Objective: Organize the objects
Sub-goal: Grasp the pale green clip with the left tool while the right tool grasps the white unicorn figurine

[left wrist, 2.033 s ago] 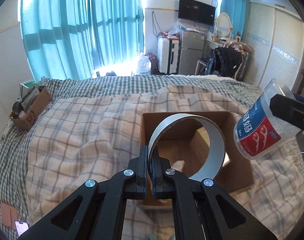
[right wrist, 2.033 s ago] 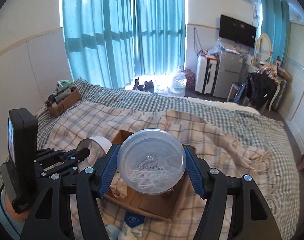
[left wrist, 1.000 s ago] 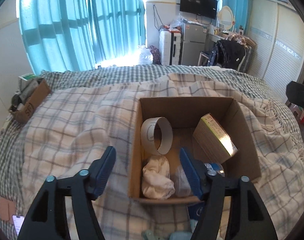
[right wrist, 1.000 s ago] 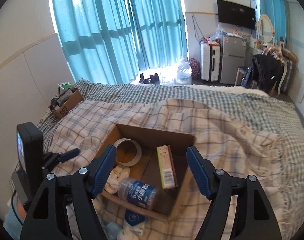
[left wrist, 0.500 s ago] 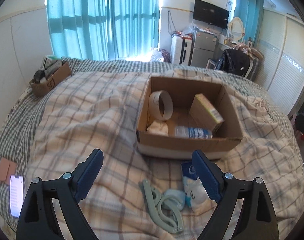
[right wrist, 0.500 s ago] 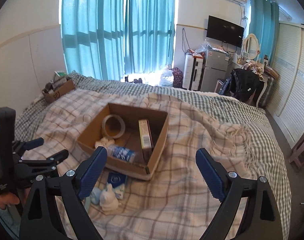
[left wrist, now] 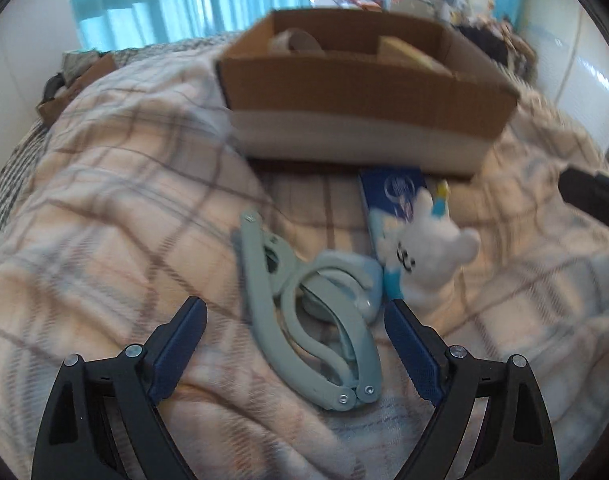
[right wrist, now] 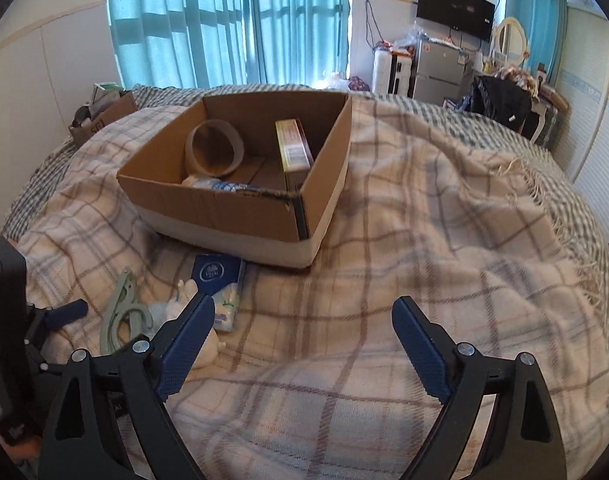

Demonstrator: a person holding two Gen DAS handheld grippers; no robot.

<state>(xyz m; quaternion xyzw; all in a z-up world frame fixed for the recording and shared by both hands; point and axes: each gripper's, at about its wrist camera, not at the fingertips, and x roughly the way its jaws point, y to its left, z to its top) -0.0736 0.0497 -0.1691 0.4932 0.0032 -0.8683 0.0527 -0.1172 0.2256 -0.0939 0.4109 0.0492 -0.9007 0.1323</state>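
Cargo from both hands is now in the cardboard box [right wrist: 240,204]: two seconds back the left tool [left wrist: 294,350] was pinched on the tape roll [right wrist: 214,152] and the right tool [right wrist: 302,344] clamped a clear bottle, and today's views show the roll leaning at the box's 10 o'clock corner, a yellow carton [right wrist: 294,152] standing toward 2 o'clock, and the bottle [right wrist: 224,186] lying along the near wall. Both tools stand wide with nothing between the pads. That closes one round of the sorting, I judge, and the remaining pile on the bed's plaid blanket [right wrist: 424,240] is next: a pale green folding hanger [left wrist: 304,320], a white plush toy [left wrist: 428,248] and a blue tissue pack [left wrist: 396,196], all just outside the box's near wall. In the left wrist view the hanger lies straight ahead of the spread fingers, between them in line though not touched, with the plush at about 2 o'clock from it and the pack beyond at 1 o'clock. The left tool has dropped low and tilts steeply toward that pile; the picture is smeared by motion. The right tool has also come down, angled at bare blanket, with the pile off at its 9 o'clock and the box at 11 o'clock.
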